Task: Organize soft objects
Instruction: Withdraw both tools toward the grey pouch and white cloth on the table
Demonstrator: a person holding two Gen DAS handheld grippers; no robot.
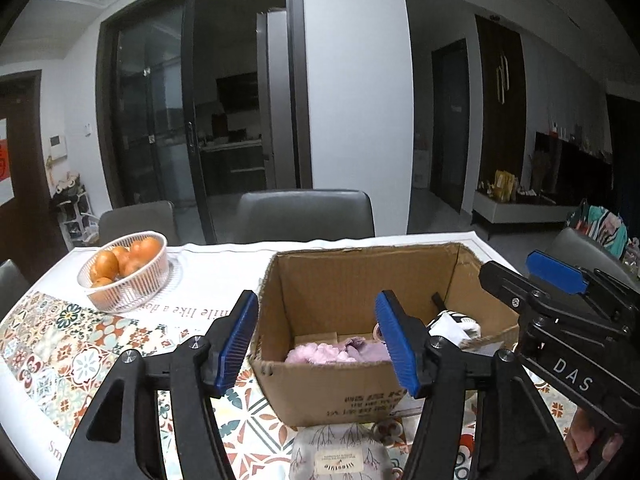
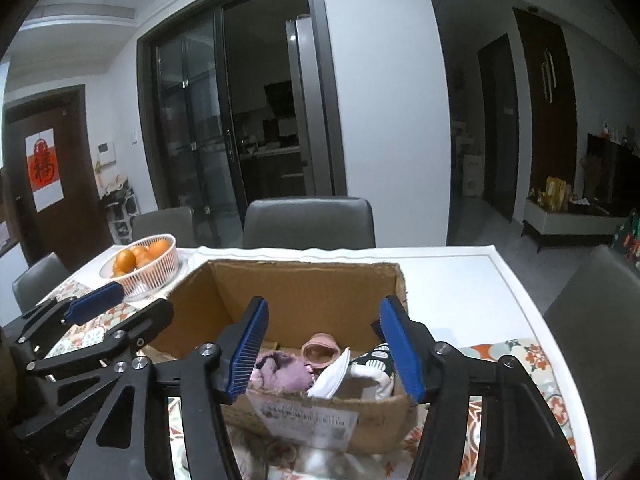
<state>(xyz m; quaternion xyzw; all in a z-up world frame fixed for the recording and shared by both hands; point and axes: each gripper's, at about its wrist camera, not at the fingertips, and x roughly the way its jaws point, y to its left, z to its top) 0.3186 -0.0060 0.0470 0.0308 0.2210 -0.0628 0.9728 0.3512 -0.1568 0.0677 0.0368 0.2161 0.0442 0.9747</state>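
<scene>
Box [image 2: 304,296] mid-table already holds purple cloth [image 2: 280,374], pink piece [image 2: 320,350] and socks [image 2: 370,368]. Both grippers, left [image 1: 318,342] and right [image 2: 324,350], fingers apart, empty, near side. One pouch [image 1: 340,456] left outside, just near of box.

Table [image 2: 460,280]: box [image 2: 304,284], fruit basket [image 2: 154,270]

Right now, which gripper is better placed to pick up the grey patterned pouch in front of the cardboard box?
Probably left. The left gripper is open, with the grey patterned fabric pouch centred below its fingers, before the brown cardboard box. In the right wrist view the cloth there is blurred.
</scene>
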